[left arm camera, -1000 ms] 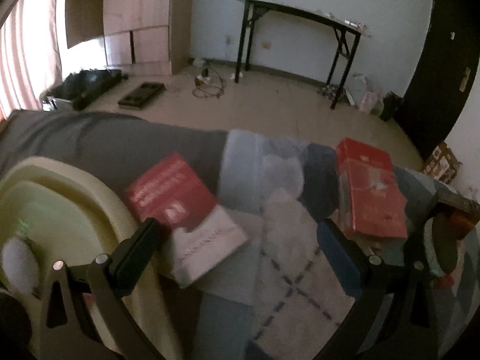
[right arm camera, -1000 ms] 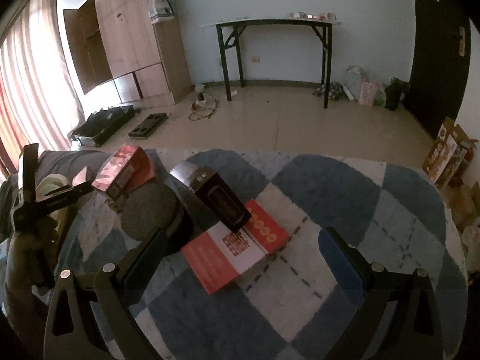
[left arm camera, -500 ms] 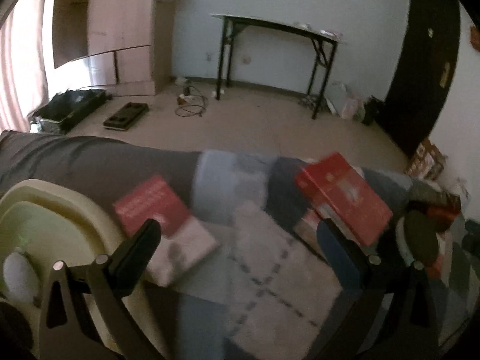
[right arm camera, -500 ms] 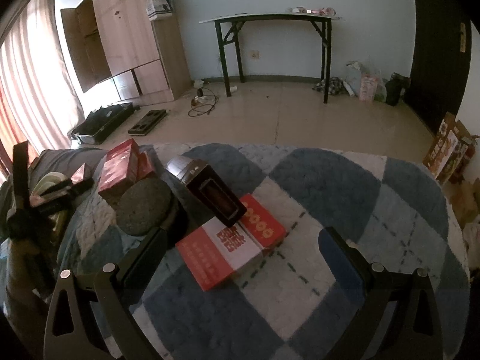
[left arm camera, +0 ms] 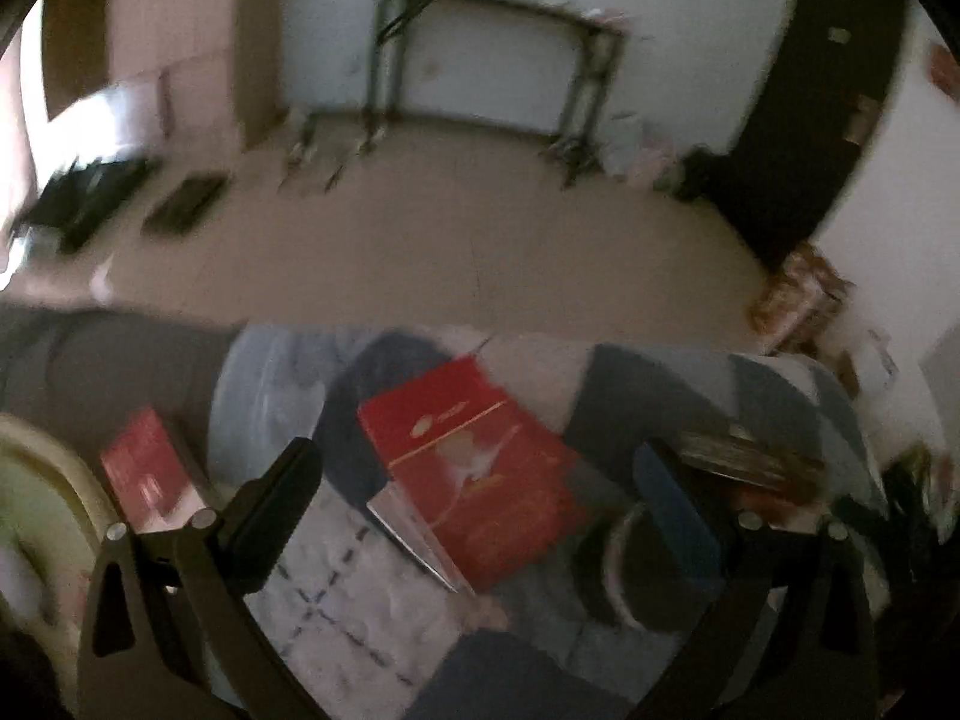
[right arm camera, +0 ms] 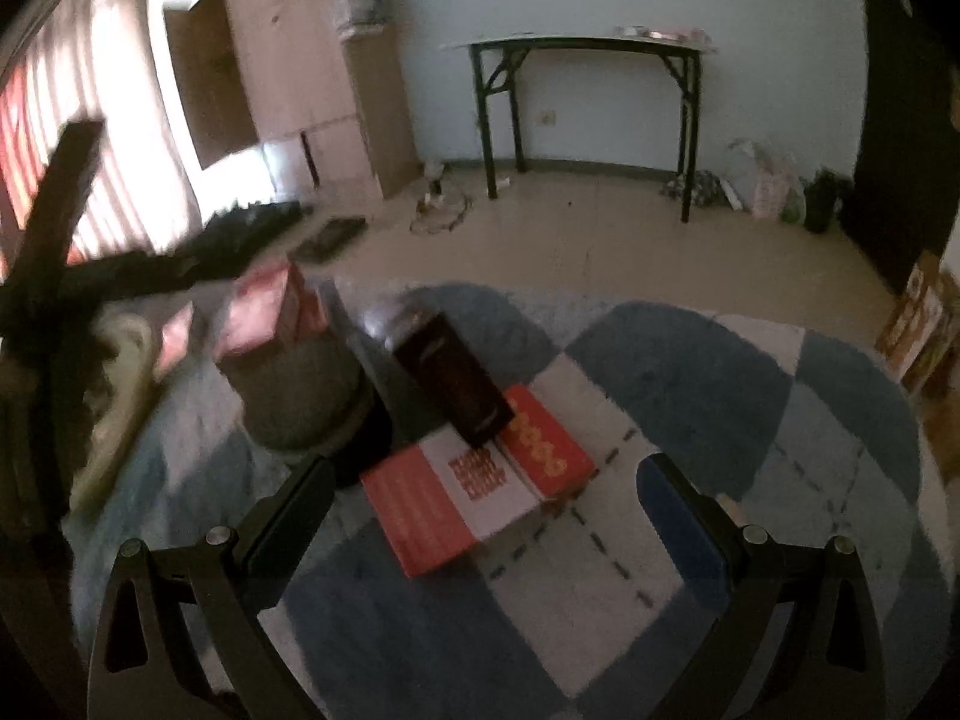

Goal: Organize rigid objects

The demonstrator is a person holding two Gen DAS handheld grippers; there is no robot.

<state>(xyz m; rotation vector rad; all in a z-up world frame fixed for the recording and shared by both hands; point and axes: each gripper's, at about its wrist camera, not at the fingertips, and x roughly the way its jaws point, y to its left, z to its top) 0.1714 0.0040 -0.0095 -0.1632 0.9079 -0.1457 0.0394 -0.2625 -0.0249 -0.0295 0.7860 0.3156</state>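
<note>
In the blurred left wrist view a large red box [left arm camera: 480, 480] lies on the checked blanket, straight ahead of my open left gripper [left arm camera: 474, 471], which holds nothing. A small red-and-white box [left arm camera: 150, 474] lies to the left by the cream basin [left arm camera: 42, 468]. My right gripper [right arm camera: 486, 492] is open and empty above a red-and-white box [right arm camera: 450, 498]. An orange box [right arm camera: 543, 444] lies against that box, and a dark box [right arm camera: 456, 378] leans on both. A grey round block [right arm camera: 300, 390] and the red box [right arm camera: 264, 306] sit further left.
The blue-and-white checked blanket [right arm camera: 690, 420] covers the surface, with bare room at the right and front. The cream basin [right arm camera: 120, 396] stands at the left edge. My left gripper [right arm camera: 138, 198] shows blurred at far left. A black folding table [right arm camera: 588, 48] stands by the back wall.
The left gripper has swung right, so the large red box now sits centred between its fingers. The right gripper has moved slightly closer to the boxes. Nothing has been taken hold of.
</note>
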